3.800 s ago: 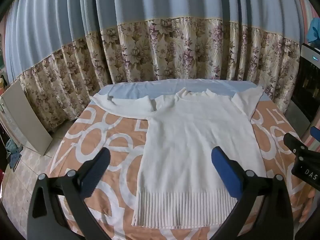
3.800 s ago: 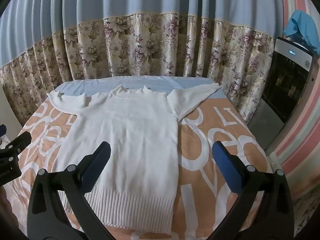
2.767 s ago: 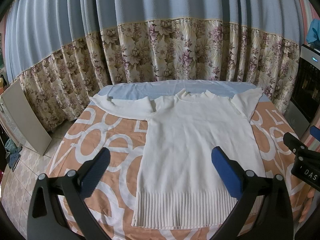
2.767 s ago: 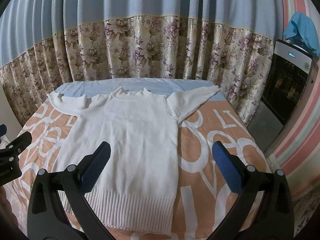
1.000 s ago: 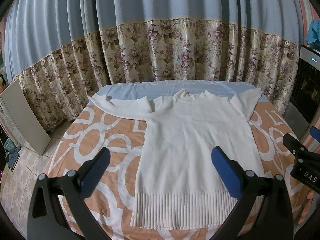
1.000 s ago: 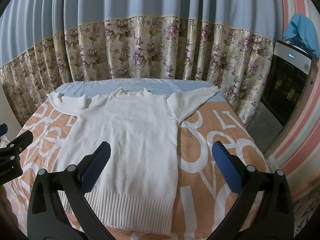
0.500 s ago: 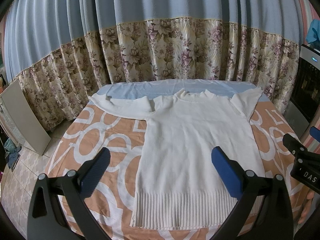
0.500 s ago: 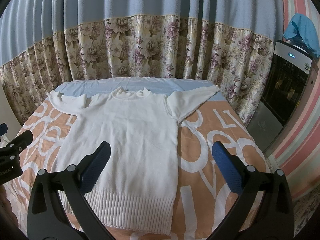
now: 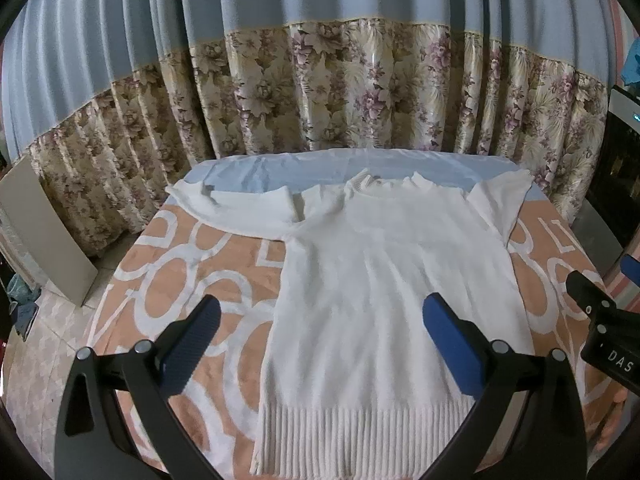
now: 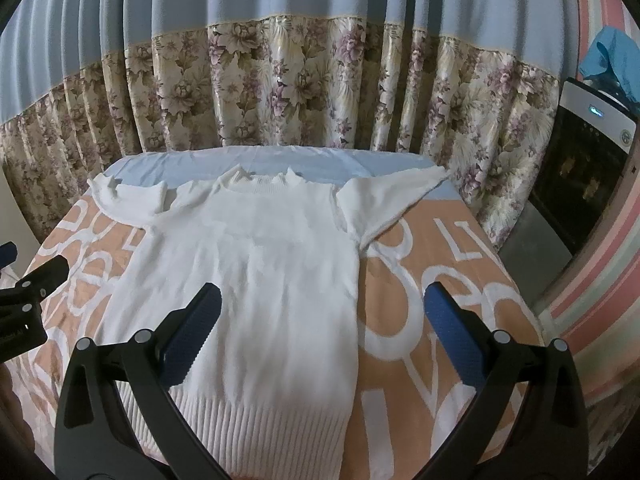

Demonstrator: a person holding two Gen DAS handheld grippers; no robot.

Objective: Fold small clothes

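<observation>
Currently the white ribbed-hem knit sweater (image 9: 384, 300) lies flat, front up, on the orange-and-white patterned bedspread (image 9: 208, 280), neckline toward the floral curtain (image 9: 360, 92) and ribbed hem nearest the cameras. Both sleeves are spread outward near the pale blue sheet strip (image 9: 304, 164) at the far end; the left sleeve (image 9: 240, 212) has its cuff doubled back, the right sleeve (image 10: 392, 200) runs out diagonally. Judgement: the garment is laid out open so that its edges and seams are reachable for a first fold; no fold is made yet. The left gripper (image 9: 320, 320), black with blue pads, is spread wide and holds nothing; it hovers above the hem end, the sweater's left side edge lying between its fingers. The right gripper (image 10: 322, 308) is likewise spread and empty, poised above the hem end with the sweater's right side edge between its fingers. Neither appears to touch the cloth. Likely next: descend on the hem corners or sleeves; the soft knit may bunch if pinched shallowly.
</observation>
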